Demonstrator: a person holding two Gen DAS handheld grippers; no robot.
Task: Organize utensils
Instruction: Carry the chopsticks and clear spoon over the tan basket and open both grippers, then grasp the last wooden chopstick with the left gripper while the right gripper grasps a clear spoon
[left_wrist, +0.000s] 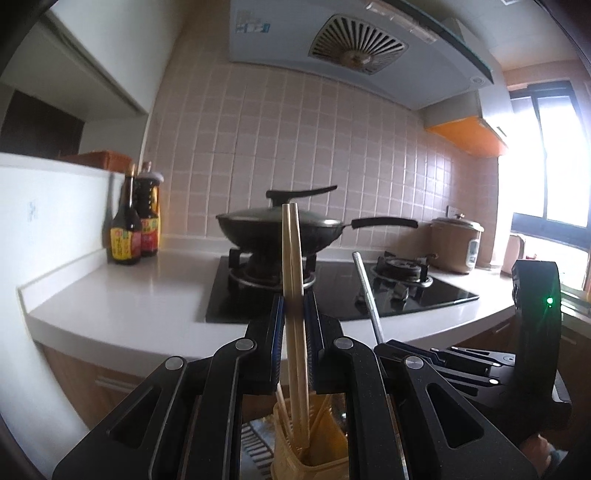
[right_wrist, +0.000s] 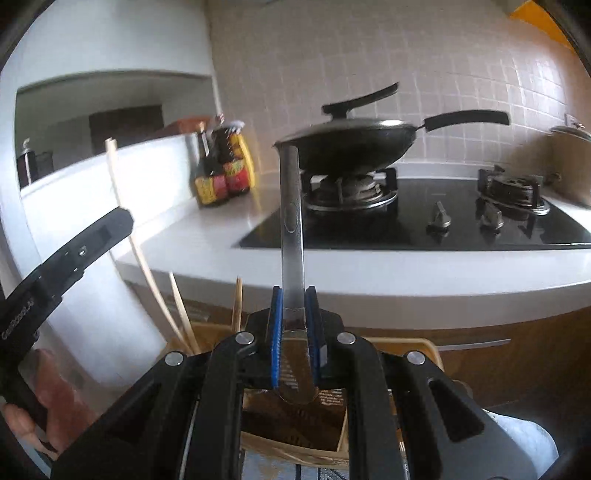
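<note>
1. The left hand-held gripper (left_wrist: 293, 314) is clamping a pair of pale wooden chopsticks (left_wrist: 291, 254) between its blue pads, the jaws nearly closed on them.
2. The chopsticks are standing almost upright, their upper ends rising in front of the wok and their lower ends reaching down into a woven utensil holder (left_wrist: 308, 448) below the gripper.
3. More thin sticks are sitting in that holder, which is showing below the counter edge; I cannot tell what it is resting on.
4. The right hand-held gripper (right_wrist: 294, 314) is gripping a flat metal utensil handle (right_wrist: 291, 221), its jaws closed tight on it.
5. The handle is pointing upward; the working end is hanging below the pads, too blurred to name.
6. Under the right gripper a woven basket (right_wrist: 424, 349) is lying, with chopsticks standing in a holder at its left.
7. From the left wrist view the right gripper is sitting just to the right, its metal handle slanting up beside it.
8. On the white counter (left_wrist: 147, 295) a black gas hob (right_wrist: 406, 225) is carrying a lidded wok (left_wrist: 280, 229) on its left burner.
9. Two dark sauce bottles (left_wrist: 135, 225) are standing together at the counter's left end, and a rice cooker (left_wrist: 456, 243) is sitting at the far right.
</note>
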